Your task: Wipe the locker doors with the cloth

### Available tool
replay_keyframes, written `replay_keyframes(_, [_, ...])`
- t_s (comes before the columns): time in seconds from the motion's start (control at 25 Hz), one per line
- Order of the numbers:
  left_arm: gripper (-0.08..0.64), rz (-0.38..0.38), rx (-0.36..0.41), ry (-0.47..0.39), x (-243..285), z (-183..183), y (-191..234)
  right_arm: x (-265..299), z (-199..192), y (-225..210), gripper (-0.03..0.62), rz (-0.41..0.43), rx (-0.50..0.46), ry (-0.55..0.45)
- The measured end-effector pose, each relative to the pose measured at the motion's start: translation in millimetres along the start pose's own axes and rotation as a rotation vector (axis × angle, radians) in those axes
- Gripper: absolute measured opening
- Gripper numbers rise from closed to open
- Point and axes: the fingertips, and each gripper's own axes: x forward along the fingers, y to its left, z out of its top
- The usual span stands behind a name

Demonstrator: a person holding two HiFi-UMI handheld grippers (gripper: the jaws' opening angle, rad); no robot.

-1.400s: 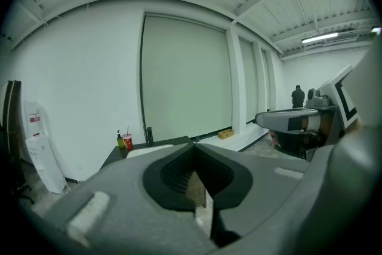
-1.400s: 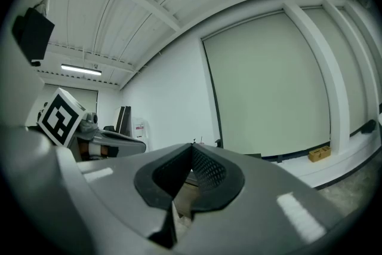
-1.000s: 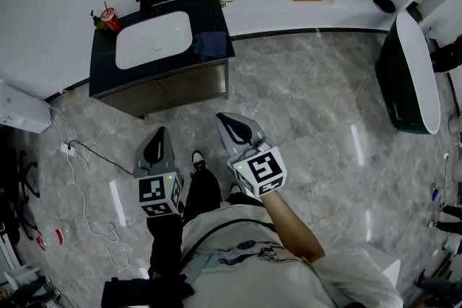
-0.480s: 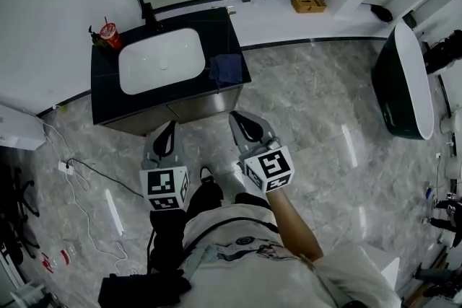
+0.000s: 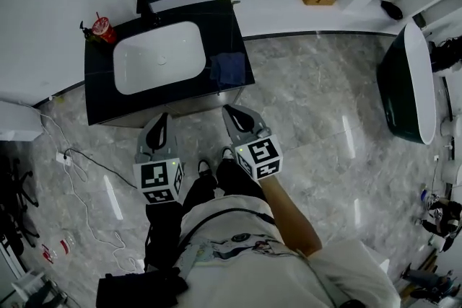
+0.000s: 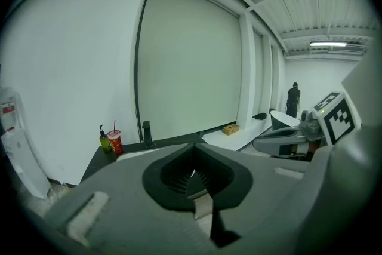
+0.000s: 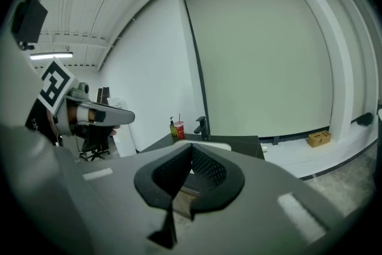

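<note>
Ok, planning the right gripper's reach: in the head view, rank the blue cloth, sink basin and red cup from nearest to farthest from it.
1. blue cloth, on the counter's right end, just ahead of the right gripper.
2. sink basin, middle of the counter, further left.
3. red cup, at the counter's back-left corner.
</note>
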Motion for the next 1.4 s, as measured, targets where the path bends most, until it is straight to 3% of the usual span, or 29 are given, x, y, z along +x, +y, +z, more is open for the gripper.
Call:
replay_keyframes(0.32, [0.0, 0.049, -0.032, 0.105, 35, -31, 0, 79, -54, -85, 0.006, -0.001, -0.01, 0.158])
replay_keyframes(0.56, [0.0, 0.06, -0.055, 0.181, 70, -67, 1, 122, -83, -118, 0.008, 0.011, -0.027, 0.234])
replay_keyframes(0.84, [0.0, 0.059, -0.058, 0.235, 103, -85, 1, 169, -132, -150, 0.079, 0.01, -0.07, 0.372])
replay_keyframes(1.16, [0.0, 0.067, -0.057, 0.27, 102, -98, -1, 216, -173, -185, 0.226, 0.006, -0.111, 0.516])
replay_keyframes(1.4, [0.0, 0.084, -0.056, 0.287, 99, -104, 0, 231, -195, -181, 0.233, 0.032, -0.115, 0.612])
